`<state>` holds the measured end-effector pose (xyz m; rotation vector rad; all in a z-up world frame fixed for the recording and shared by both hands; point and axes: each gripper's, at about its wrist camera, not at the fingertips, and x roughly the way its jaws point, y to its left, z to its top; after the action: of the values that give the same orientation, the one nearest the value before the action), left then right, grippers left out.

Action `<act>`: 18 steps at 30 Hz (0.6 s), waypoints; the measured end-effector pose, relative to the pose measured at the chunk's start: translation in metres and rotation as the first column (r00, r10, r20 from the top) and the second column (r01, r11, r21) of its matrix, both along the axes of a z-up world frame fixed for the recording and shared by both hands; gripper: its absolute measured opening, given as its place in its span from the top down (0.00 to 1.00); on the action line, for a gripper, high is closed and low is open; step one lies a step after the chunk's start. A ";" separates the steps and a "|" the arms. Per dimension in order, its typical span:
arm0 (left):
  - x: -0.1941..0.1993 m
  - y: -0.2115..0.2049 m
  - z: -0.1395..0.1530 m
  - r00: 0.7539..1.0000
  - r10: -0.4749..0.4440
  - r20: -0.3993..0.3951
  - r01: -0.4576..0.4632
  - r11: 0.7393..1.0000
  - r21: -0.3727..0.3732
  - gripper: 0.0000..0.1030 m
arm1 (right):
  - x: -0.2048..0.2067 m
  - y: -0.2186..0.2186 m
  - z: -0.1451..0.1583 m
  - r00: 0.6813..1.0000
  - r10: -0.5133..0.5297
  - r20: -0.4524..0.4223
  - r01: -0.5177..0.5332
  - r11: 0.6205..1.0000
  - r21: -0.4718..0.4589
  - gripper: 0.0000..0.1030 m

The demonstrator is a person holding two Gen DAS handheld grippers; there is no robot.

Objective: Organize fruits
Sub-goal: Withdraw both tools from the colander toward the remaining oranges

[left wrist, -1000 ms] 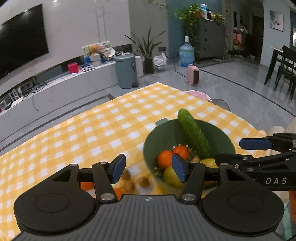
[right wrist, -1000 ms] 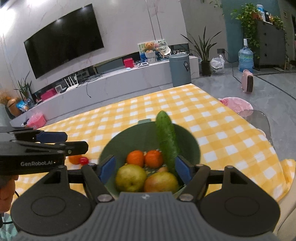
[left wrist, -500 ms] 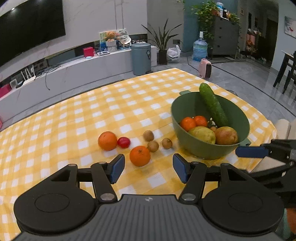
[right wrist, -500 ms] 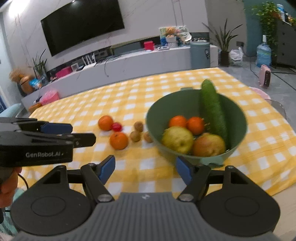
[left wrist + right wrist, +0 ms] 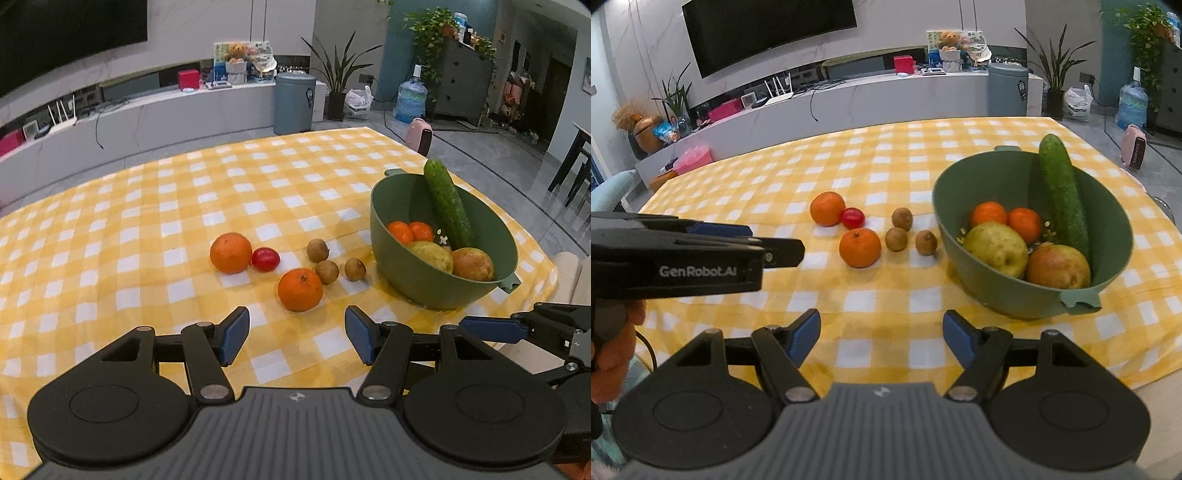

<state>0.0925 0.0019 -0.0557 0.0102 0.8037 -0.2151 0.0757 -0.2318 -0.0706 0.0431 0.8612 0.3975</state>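
1. Holding my left gripper (image 5: 295, 334) above the near edge of the table (image 5: 110, 236), I see its jaws spread wide with nothing between them.
2. My right gripper (image 5: 881, 338) hangs over the same near edge, jaws likewise wide and empty; from the left wrist view it shows at the right side, and from the right wrist view the left one reaches in from the left side.
3. I see the green bowl (image 5: 1008, 295) sitting toward the right edge of the yellow checked tablecloth (image 5: 886, 162).
4. Inside the bowl a cucumber (image 5: 1062, 192) leans tilted against the far rim, its tip sticking above it.
5. Two small oranges (image 5: 1006, 218) sit side by side at the bowl's middle, and a yellow-green pear (image 5: 995, 248) and a reddish pear (image 5: 1058, 266) lie nearest me, touching each other.
6. Loose on the cloth left of the bowl, I count three small brown fruits (image 5: 901, 232) in a loose cluster.
7. A near orange (image 5: 860, 246) lies just left of them, closest to my left gripper.
8. A far orange (image 5: 827, 208) lies behind it, with a small red tomato (image 5: 853, 218) touching its right side.
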 end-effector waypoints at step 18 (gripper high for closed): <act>0.029 0.035 -0.031 0.996 0.041 -0.076 -0.053 0.985 -0.166 0.48 | 0.037 0.041 -0.026 0.998 0.060 0.036 -0.058 0.997 -0.058 0.61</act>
<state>0.1214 0.0374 -0.0866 -0.1763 0.8553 -0.2390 0.1123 -0.1910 -0.0966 -0.0424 0.8370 0.4278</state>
